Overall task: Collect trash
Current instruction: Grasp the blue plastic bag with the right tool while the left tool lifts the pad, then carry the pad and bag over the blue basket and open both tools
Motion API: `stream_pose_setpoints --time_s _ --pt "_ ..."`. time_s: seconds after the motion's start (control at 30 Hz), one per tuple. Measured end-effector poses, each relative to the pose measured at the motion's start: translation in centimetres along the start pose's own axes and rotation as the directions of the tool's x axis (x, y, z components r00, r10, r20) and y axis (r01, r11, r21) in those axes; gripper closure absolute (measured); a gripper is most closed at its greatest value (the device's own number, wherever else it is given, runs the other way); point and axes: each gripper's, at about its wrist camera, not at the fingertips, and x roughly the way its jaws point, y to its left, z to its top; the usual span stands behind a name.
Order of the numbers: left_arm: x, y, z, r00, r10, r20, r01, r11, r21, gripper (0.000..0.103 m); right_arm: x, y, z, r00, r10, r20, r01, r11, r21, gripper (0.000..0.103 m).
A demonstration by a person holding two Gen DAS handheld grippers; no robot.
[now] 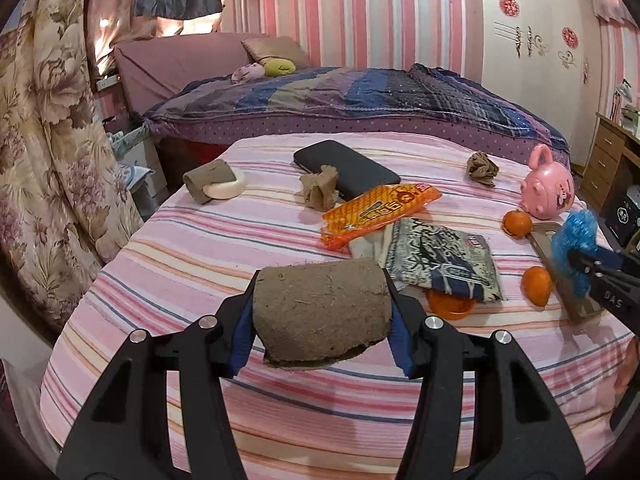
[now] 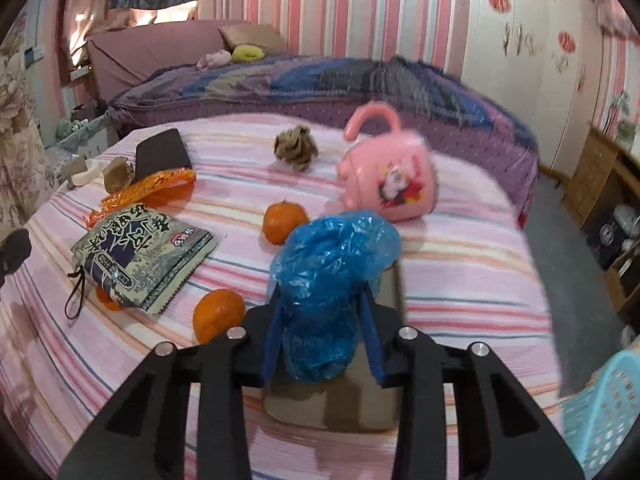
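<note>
Left wrist view: a cardboard tube (image 1: 322,312) is being clamped crosswise by the left tongs (image 1: 322,320), above the striped bed (image 1: 168,272). A blue bag (image 2: 328,280) is being pinched by the right tongs (image 2: 320,340), presumably for carrying to the basket (image 2: 604,408). Wrappers (image 1: 380,208) are being left on the bed.

The right claw (image 1: 576,264) bears white letters, seemingly "OAS"; the snack packets' print is unreadable.
</note>
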Motion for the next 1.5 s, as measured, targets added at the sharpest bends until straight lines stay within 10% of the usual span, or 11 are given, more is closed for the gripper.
stream_pose_setpoints --time_s 0.9,1.5 --pt "-5.0 -8.8 -3.4 0.993 -0.114 0.034 0.110 0.987 0.115 0.049 -12.5 -17.3 -9.8 0.981 -0.191 -0.004 0.191 0.978 0.087 0.068" --pt "-8.6 -27.5 -4.7 0.941 -0.335 0.054 0.310 0.914 0.263 0.049 -14.4 -30.8 -14.5 0.947 -0.318 -0.056 0.320 0.907 0.273 0.067"
